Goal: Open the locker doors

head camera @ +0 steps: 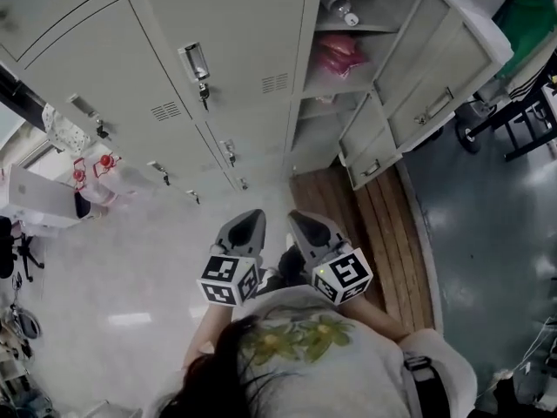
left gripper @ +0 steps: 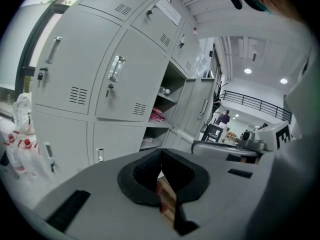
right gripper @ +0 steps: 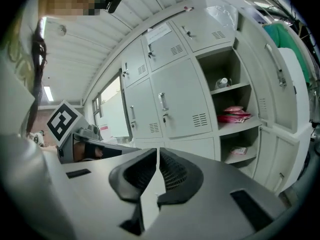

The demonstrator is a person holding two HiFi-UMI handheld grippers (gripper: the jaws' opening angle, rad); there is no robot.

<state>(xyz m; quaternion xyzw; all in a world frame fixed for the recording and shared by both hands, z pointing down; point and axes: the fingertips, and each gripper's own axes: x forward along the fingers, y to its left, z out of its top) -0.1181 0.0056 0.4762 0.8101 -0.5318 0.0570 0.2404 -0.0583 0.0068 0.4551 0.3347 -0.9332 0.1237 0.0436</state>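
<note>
Locker doors [head camera: 439, 72] of the right-hand column stand swung open at the upper right of the head view, baring shelves [head camera: 335, 84] that carry a pink bundle [head camera: 339, 55] and a bottle [head camera: 338, 7]; the closed door [head camera: 235, 24] of the middle column has a handle [head camera: 194, 61]; the left claw [head camera: 250, 225] and the right claw [head camera: 303, 225] sit side by side close to the person's chest, well apart from the lockers; both claws are narrow, jaws together on nothing.
</note>
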